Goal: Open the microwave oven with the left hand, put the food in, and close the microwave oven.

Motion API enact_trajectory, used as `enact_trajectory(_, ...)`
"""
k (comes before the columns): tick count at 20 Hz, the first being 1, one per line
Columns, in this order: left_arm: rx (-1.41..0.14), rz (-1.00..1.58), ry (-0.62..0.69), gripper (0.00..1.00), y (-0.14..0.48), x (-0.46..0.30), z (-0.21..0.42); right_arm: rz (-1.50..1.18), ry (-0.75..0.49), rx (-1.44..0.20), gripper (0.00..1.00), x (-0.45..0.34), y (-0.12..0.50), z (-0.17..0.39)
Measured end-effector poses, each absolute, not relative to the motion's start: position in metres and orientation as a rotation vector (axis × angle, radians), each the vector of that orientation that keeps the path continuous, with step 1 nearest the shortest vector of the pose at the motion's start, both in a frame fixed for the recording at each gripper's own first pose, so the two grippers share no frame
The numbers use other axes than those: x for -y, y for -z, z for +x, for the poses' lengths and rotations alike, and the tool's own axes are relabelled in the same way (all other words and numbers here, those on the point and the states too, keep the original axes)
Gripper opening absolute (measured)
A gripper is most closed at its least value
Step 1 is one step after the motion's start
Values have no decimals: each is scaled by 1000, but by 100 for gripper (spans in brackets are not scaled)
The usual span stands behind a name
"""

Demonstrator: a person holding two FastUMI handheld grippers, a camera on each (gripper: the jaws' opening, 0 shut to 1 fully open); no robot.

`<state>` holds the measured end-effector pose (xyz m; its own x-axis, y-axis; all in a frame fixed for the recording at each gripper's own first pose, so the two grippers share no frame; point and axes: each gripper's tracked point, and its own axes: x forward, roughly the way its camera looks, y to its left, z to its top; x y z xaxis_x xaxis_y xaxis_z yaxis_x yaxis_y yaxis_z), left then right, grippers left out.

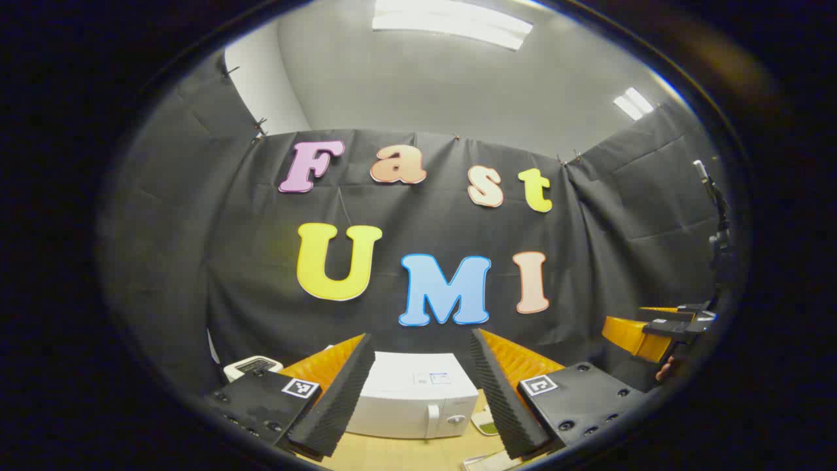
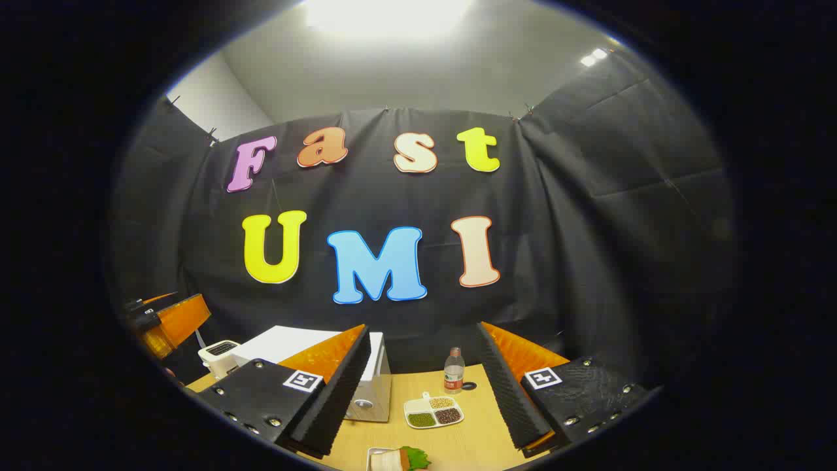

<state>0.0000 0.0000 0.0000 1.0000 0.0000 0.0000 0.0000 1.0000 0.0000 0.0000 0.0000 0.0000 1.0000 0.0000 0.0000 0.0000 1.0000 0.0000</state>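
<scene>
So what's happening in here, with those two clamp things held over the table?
A person holds a gripper in each hand above a wooden table. The left gripper hangs open in front of a white microwave, whose door is shut. The right gripper is open too, holding nothing, over a divided dish of beans and a small bottle. Some food with green leaves waits at the near edge.

Left gripper [image 1: 418,399]: raised, fingers spread wide apart, gripping nothing. Right gripper [image 2: 422,392]: raised, fingers likewise spread wide, gripping nothing. In the left gripper view, the right gripper appears at the far right edge, with fingertips of the holding hand [image 1: 667,371] beneath it.
</scene>
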Motion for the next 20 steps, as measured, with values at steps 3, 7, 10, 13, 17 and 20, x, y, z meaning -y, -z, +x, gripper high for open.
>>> enact_trajectory(3,0,-25,26,96,5,-5,-3,-10,19,15,96,-3,-2,-7)
enact_trajectory(7,-25,-52,46,97,19,-6,-2,-56,6,37,96,-13,0,-10)
enact_trajectory(10,-8,-47,33,96,16,-1,5,-78,-36,57,96,-21,2,-7)
enact_trajectory(13,-9,-38,8,96,17,9,11,-69,-92,21,96,-23,17,1)
enact_trajectory(17,-25,-12,-22,96,30,16,23,-33,-127,5,96,-13,30,19)
enact_trajectory(20,-35,5,-42,96,45,19,31,-38,-151,-34,96,-6,48,32)
